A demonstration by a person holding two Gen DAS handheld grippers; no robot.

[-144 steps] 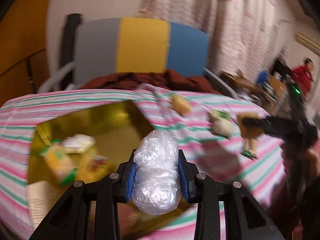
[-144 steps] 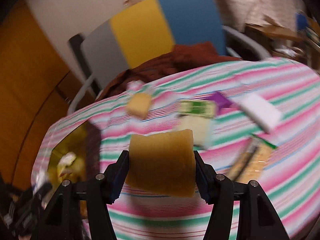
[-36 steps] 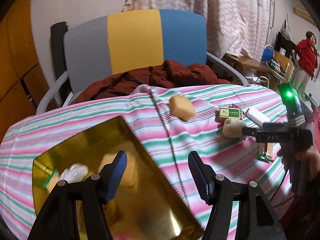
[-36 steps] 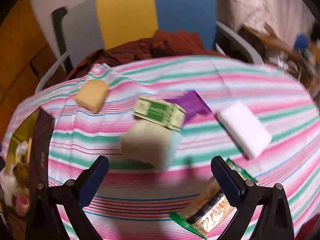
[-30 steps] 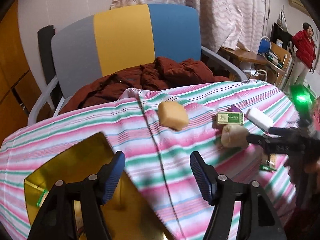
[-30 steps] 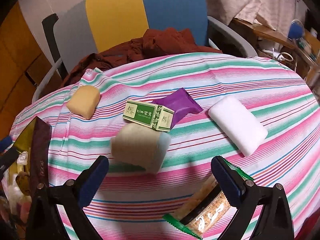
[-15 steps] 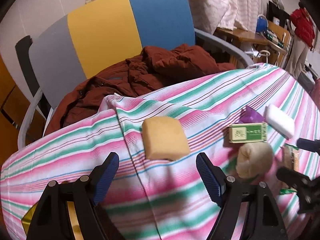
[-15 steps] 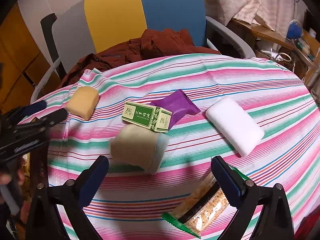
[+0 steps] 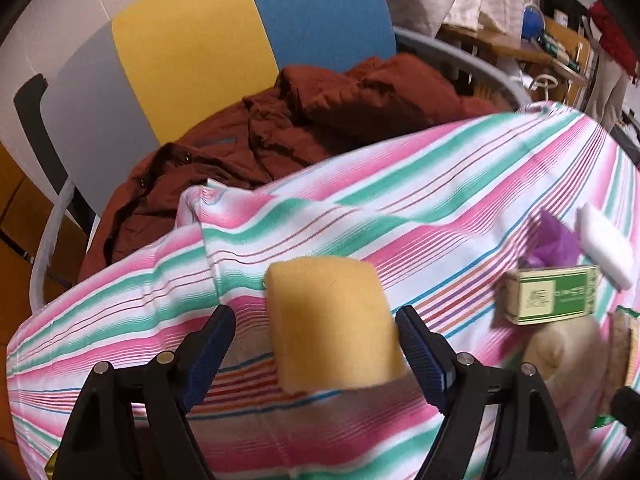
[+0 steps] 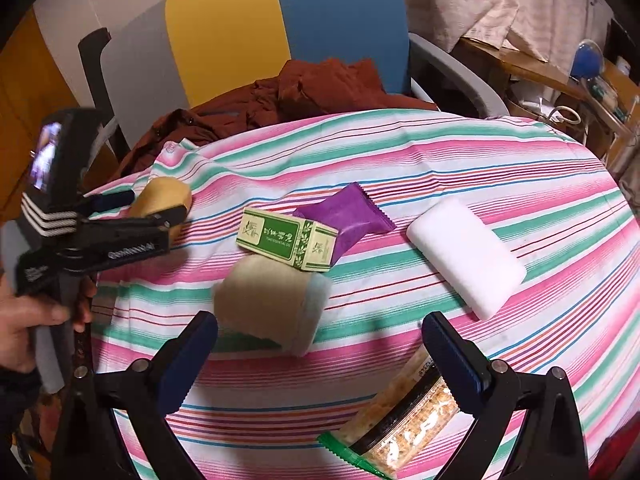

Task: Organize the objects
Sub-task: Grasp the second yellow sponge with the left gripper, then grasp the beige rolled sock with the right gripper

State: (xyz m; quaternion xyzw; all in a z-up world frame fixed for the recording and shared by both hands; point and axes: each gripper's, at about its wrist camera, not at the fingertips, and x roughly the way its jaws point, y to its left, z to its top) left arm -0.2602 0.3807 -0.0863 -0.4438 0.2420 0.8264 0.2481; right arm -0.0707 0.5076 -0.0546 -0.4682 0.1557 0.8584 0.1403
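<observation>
A yellow sponge [image 9: 332, 320] lies on the striped cloth, and my left gripper [image 9: 316, 340] is open with one finger on each side of it. Its right finger sits close to the sponge, while the left one stands a little off. From the right wrist view the left gripper [image 10: 156, 204] brackets the same sponge [image 10: 164, 194]. My right gripper [image 10: 320, 332] hangs open and empty just short of a beige roll with a pale blue end [image 10: 272, 304]. Behind the roll are a green box [image 10: 286, 238], a purple packet [image 10: 348, 216] and a white block [image 10: 466, 256].
A snack packet [image 10: 404, 416] lies under the right finger. The dark wall of the gold tray [image 10: 82, 354] stands at the left, beside a person's hand [image 10: 24, 316]. A chair [image 9: 192, 52] with a maroon jacket [image 9: 320, 112] is behind the table. Someone in red [image 9: 612, 40] stands far right.
My left gripper let go of its plastic-wrapped ball, left the gold tray and moved forward until its open fingers straddle the yellow sponge. The right gripper released its sponge and now hovers, barely moving.
</observation>
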